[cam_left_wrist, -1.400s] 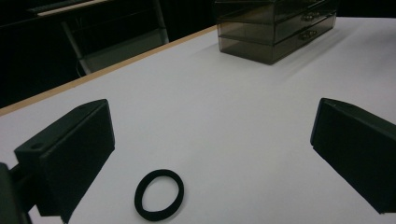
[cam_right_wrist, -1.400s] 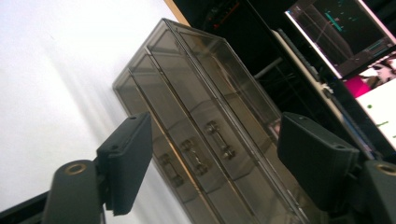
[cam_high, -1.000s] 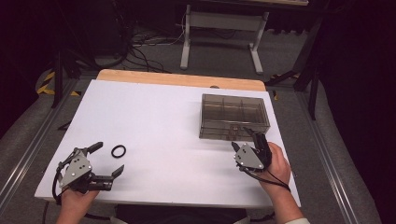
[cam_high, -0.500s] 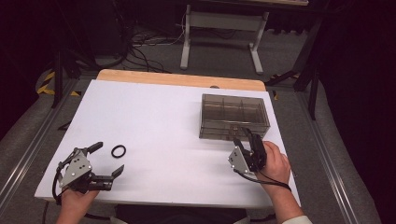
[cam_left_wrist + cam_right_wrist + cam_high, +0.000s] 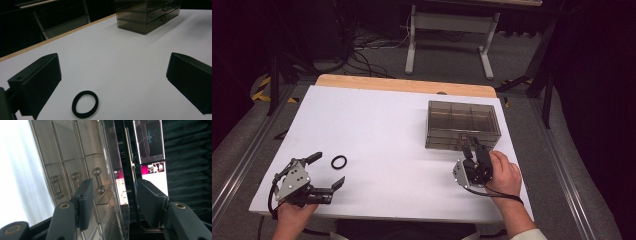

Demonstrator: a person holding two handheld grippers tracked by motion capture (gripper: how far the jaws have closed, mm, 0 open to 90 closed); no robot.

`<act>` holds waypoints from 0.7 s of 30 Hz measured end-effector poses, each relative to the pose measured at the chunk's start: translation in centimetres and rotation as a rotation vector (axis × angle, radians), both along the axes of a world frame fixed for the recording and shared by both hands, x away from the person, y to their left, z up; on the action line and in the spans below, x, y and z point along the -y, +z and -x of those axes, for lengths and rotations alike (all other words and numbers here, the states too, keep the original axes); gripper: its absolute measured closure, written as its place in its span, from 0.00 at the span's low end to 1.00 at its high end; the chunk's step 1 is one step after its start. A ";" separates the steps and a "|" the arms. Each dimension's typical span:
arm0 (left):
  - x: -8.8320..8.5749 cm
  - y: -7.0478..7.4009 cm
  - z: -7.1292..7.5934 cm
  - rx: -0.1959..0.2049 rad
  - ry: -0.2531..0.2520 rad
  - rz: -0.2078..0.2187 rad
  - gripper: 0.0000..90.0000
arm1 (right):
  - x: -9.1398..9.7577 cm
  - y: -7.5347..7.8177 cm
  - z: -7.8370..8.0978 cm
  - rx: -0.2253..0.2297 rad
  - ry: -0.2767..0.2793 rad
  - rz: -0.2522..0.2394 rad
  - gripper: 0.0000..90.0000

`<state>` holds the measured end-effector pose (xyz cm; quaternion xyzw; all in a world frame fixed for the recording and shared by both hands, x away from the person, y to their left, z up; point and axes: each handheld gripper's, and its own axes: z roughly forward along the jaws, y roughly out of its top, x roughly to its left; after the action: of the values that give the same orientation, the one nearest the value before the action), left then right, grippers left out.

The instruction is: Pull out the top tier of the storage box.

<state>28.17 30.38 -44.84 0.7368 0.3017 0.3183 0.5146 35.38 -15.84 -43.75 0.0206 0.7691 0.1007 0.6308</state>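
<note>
A dim room surrounds a white table [image 5: 387, 130] with a bare wooden strip along its far edge; cables lie on the grey carpet beyond it, near the legs of a pale stand. The tabletop is smooth and matt. Toward its far right stands a smoky, see-through plastic drawer box [image 5: 463, 125], boxy and low, its top showing dividers. Near the left front lies a thin black ring [image 5: 339, 161], a soft-looking band, flat on the table.

The left gripper [image 5: 325, 171] rests low at the front left corner, held from below by the person's left hand [image 5: 292, 216], its black jaws spread wide and pointing across the table, with the ring just ahead of them and touching neither. The right gripper [image 5: 474, 148] is rolled onto its side in the right hand [image 5: 503, 173], its tips up against the front face of the drawer box; its jaws have just been closing and stand partly apart, pressing on nothing that I can make out.

The left gripper view brings the ring [image 5: 85, 104] close, lying between and slightly before the two blocky jaws, with the drawer box [image 5: 147, 15] far off. The right gripper view shows what the high view cannot: three drawer fronts with clear bar handles ending in round knobs [image 5: 98, 180], the nearest handle just by the left jaw's ribbed pad
</note>
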 end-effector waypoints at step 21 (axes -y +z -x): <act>-0.1 0.0 0.0 0.000 0.003 0.000 0.01 | -0.7 -2.1 -0.6 0.097 -0.073 0.141 0.62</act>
<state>28.12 30.45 -44.82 0.7364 0.3026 0.3193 0.5140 35.95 -15.13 -45.83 -0.0008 0.7415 0.0241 0.6705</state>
